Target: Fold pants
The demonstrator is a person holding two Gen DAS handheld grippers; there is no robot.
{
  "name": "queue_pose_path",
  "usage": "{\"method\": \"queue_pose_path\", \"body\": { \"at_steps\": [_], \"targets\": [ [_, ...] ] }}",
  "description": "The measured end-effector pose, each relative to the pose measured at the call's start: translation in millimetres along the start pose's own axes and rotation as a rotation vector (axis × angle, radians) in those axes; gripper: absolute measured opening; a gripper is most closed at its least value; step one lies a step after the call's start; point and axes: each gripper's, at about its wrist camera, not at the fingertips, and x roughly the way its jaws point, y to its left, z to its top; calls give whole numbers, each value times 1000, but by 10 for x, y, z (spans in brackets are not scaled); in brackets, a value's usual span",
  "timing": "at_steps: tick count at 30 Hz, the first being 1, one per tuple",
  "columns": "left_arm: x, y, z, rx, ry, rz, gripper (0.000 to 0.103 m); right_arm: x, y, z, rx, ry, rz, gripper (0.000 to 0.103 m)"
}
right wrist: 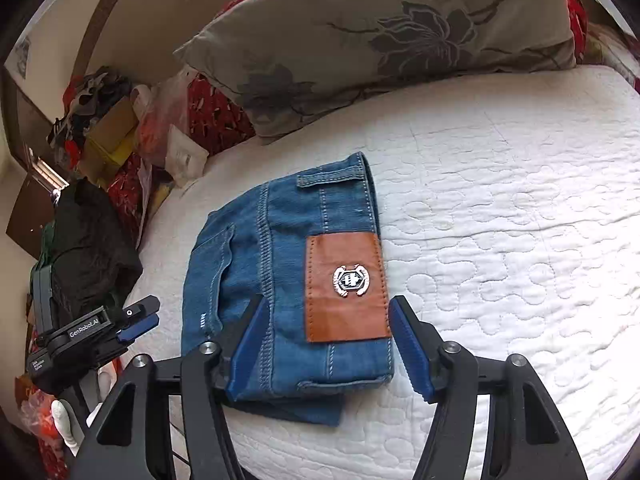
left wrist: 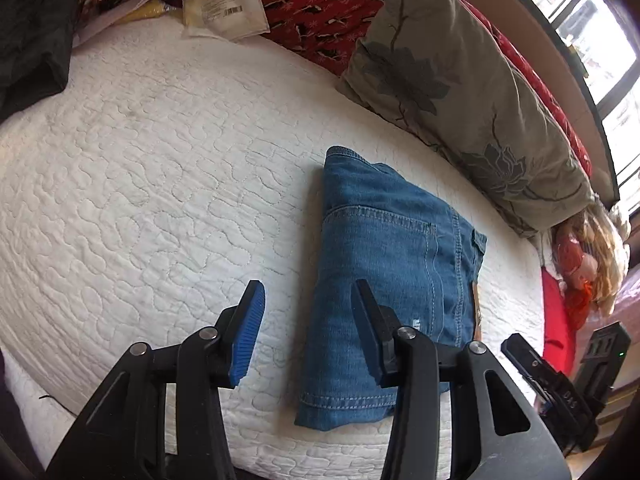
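The jeans [left wrist: 384, 280] lie folded into a compact blue block on the white quilted mattress [left wrist: 160, 160], close to its near edge and nearer the side where the grey floral pillow [left wrist: 460, 92] runs along. From the right wrist view the same pants [right wrist: 256, 280] show their waistband side, with a brown leather patch [right wrist: 346, 288] and its metal badge facing up, and a lower layer of denim peeking out beneath the bundle at the near edge.

The left gripper [left wrist: 306, 332] hangs just above the mattress with its jaws spread wide, released, nothing between them; one blue-padded finger is over bare quilt, the other over the denim. The right gripper [right wrist: 330, 344] is also spread open, its two fingers straddling the near end of the folded bundle, gripping nothing.

At the mattress's far edge sits a clear plastic packet [left wrist: 224, 0] with a barcode label, pale contents inside, next to red patterned fabric [left wrist: 320, 4]. A dark garment [left wrist: 32, 28] is heaped at the far corner. Beyond the bed, an open cardboard box [right wrist: 112, 128] holds a jumble I can't make out.
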Motion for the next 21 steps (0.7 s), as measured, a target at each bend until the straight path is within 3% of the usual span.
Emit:
{"method": "queue_pose_path", "body": {
  "at_steps": [2,4,11,14,21],
  "targets": [
    [-97,-159,-178,73,-44,125,45,-67,177,-160,-87,7,-29,87],
    [-172,-263,-346,112,-75,209,45,-121,247,-330,-127,16,-69,87],
    [-397,-356,-727,152,-123,333,46,-531,245,-672,-116,-40,-246,88],
    [-488,-400,-820,163,-128,394,47,-652,320,-729,-156,-69,-343,95],
    [-685,-424,-985,166,-150,371,47,-951,478,-837,-227,-171,-419,98]
  ]
}}
